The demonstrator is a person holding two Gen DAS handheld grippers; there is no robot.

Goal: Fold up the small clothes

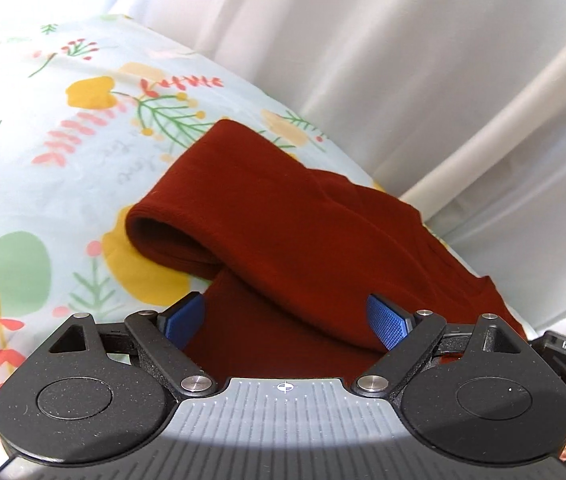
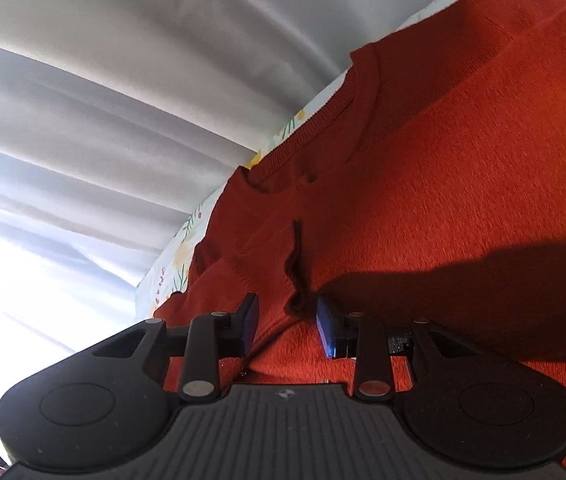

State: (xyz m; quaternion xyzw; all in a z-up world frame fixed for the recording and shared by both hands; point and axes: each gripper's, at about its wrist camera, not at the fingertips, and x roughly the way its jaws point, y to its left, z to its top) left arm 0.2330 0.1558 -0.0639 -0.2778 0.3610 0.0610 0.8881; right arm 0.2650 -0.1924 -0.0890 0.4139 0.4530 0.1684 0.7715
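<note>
Left tool [image 1: 285,322] gapes released over rust knit garment [image 1: 283,216]; right tool [image 2: 287,326] pinches its puckered ridge.

Bright daylight glows through the curtain [image 2: 83,128]; a hard shadow crosses the sweater [image 2: 463,152]. Fisheye edges curve, slightly soft.

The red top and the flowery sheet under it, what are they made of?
The red top looks like soft knitted fabric, maybe cotton or wool: matte, slightly fuzzy, with a ribbed neckband showing in the right wrist view. The flowery sheet looks like thin, smooth woven cloth, perhaps cotton or polyester, with printed flowers and fine creases. The exact fibre cannot be told.
</note>
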